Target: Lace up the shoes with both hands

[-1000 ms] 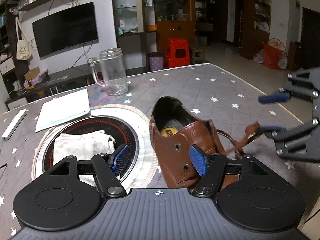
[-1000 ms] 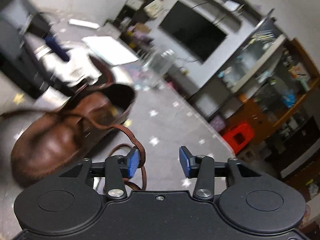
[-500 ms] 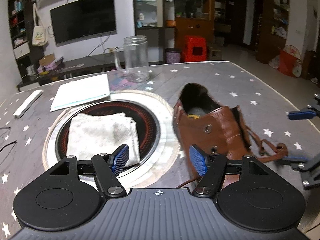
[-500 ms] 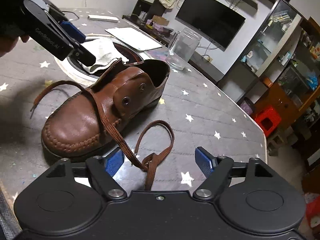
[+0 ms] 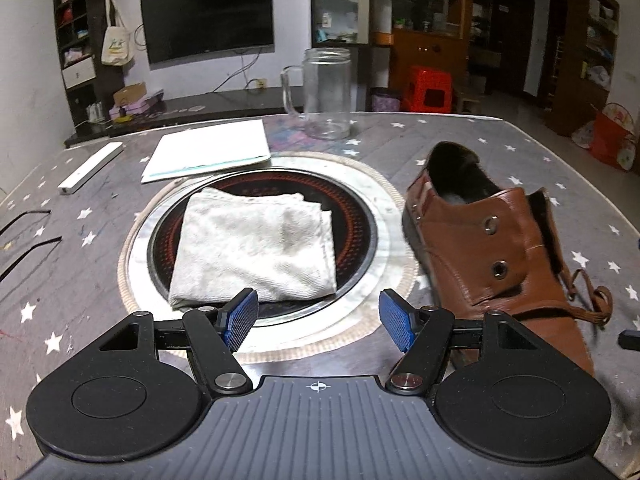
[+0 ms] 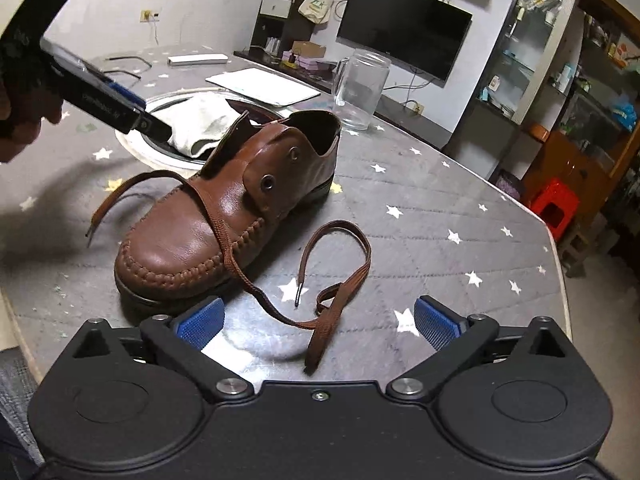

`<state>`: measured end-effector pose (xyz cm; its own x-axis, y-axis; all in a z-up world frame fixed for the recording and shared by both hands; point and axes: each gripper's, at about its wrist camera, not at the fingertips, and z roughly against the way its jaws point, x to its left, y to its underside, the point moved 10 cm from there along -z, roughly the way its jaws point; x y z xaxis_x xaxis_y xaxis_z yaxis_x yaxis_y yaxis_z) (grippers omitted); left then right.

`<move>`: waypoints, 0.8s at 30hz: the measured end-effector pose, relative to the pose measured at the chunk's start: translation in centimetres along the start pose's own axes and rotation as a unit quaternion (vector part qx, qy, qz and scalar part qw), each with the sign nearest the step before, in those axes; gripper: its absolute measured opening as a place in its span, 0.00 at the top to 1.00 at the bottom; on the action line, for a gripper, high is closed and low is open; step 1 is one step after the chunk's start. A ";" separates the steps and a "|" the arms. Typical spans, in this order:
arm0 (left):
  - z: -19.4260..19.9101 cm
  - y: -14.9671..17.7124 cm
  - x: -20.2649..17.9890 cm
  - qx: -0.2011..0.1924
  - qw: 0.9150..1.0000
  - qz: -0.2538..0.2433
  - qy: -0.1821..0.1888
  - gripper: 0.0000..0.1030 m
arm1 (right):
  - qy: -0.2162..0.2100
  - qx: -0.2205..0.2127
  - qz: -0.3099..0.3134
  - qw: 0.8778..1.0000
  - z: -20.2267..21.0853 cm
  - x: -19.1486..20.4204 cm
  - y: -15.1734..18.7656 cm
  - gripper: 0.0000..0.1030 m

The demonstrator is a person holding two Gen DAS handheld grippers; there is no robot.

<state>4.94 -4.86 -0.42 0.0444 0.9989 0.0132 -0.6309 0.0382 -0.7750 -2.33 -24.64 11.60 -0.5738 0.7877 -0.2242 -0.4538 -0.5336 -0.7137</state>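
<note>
While both my right gripper (image 6: 316,320) and left gripper (image 5: 318,320) hang spread and empty, the lace (image 6: 344,280) lies loose just ahead of my right jaws beside the shoe (image 6: 224,208), so I judge threading hasn't begun and next I must pinch its metal-tipped end.

dim indoor light | both views sharp | fisheye bending at edges | glare on worktop (image 6: 256,344) | soft shadows

A brown leather shoe (image 6: 224,208) is sitting upright on its sole, its toe pointing toward 7 o'clock in the right wrist view and its open collar toward 1 o'clock. Two metal eyelets are showing on the near flap, both unthreaded. A brown lace (image 6: 340,280) is draping across the vamp, one end trailing toward 9 o'clock, the other looping toward 4 o'clock.
</note>
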 end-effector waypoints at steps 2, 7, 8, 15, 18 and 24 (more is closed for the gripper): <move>-0.1 0.2 0.5 -0.001 1.000 0.002 -0.006 0.34 | -0.001 -0.004 -0.018 1.000 -0.1 -0.3 0.0 0.00; -0.4 0.6 1.9 -0.008 1.000 0.008 -0.019 0.34 | 0.012 -0.023 -0.057 0.998 -0.3 -1.6 0.2 0.00; -0.5 0.7 2.2 -0.010 1.000 0.009 -0.022 0.34 | 0.013 -0.027 -0.067 0.997 -0.4 -1.9 0.3 0.00; -1.1 1.1 4.1 -0.022 0.999 0.013 -0.042 0.34 | 0.054 -0.042 -0.127 0.990 -1.6 -5.0 1.3 0.00; -1.5 1.0 5.3 -0.034 0.998 0.013 -0.050 0.33 | 0.069 -0.046 -0.148 0.985 -2.1 -6.3 1.7 0.00; -2.9 1.0 6.8 -0.037 0.997 0.010 -0.059 0.32 | 0.086 -0.049 -0.205 0.974 -3.4 -9.1 2.8 0.00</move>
<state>6.86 1.91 -2.92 -0.0619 0.9957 0.0691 -0.5712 0.0214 -0.8205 3.94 -32.25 9.44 -0.2309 0.9729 -0.0089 -0.5486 -0.1377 -0.8247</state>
